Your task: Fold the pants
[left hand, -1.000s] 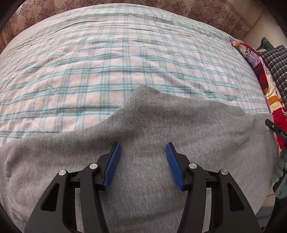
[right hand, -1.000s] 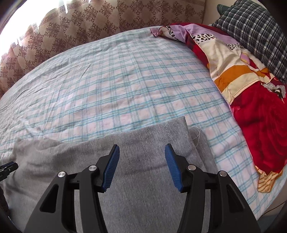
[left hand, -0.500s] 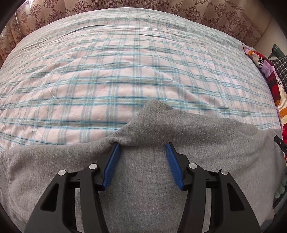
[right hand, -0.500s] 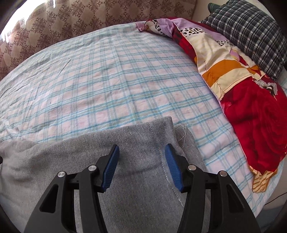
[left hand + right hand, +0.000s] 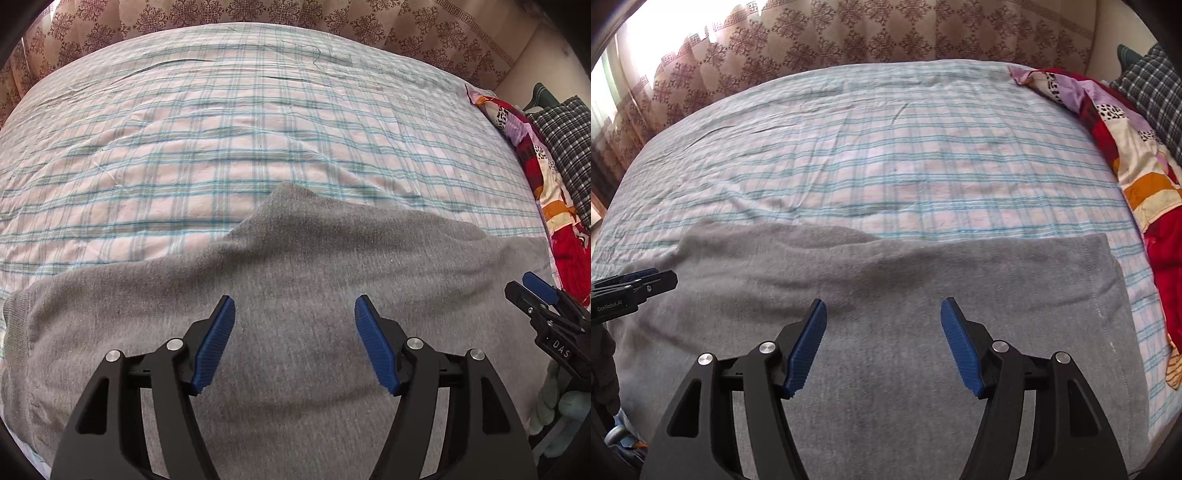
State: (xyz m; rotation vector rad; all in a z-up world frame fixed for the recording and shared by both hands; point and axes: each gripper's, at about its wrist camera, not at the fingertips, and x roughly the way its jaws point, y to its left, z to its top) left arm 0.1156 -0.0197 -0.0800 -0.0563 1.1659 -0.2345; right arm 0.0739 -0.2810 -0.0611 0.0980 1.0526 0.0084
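Both grippers opening over grey pants laid flat on the bed.

Nearest, the left gripper [image 5: 294, 345] and right gripper [image 5: 882, 345] are seen with jaws spreading apart, nothing clamped between the blue pads, only cloth lying below. The grey knit pants [image 5: 923, 280] are spread across the near edge of the plaid bedsheet [image 5: 886, 155]. Soft, light, limp fabric is judged; the stitched hem [image 5: 1097, 280] would best be pinched. Farther off, a patchwork quilt [image 5: 1145, 184] is bunched.
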